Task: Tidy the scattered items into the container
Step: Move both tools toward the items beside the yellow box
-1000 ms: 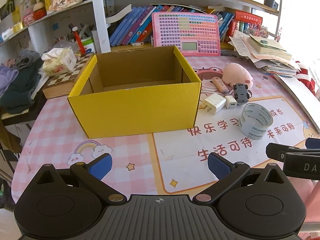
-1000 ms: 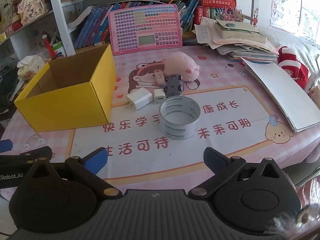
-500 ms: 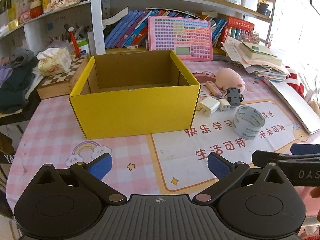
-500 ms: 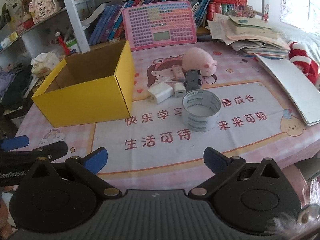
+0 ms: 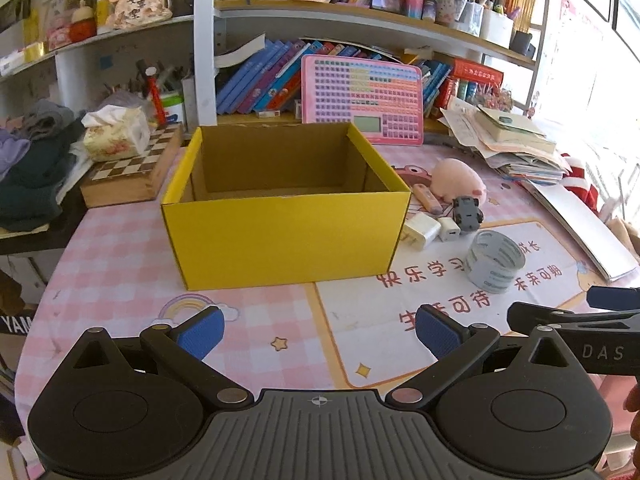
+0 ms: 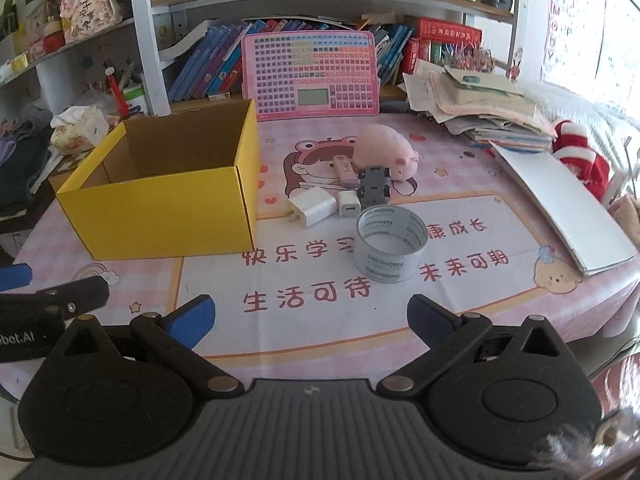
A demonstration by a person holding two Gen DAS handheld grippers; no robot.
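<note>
Yellow box [image 5: 286, 240] front wall hides its floor near that wall

Bright right-side daylight, fisheye-warped edges

One yellow box [image 6: 168, 208], one tape roll [image 6: 390, 244], two white chargers [image 6: 312, 210] [image 6: 349, 204], one pink plush pig [image 6: 386, 152], one grey toy car [image 6: 374, 190], one pink stick-shaped item [image 6: 345, 168].

Yellow box [image 5: 286, 240] with brown cardboard inside; pink-and-white checked worktop [image 5: 116, 264] cover printed with red characters; grey tape roll [image 6: 390, 244]; pink plush pig [image 6: 386, 152]; white chargers [image 6: 312, 210]; blue-padded black tongs [image 6: 310, 318].
</note>
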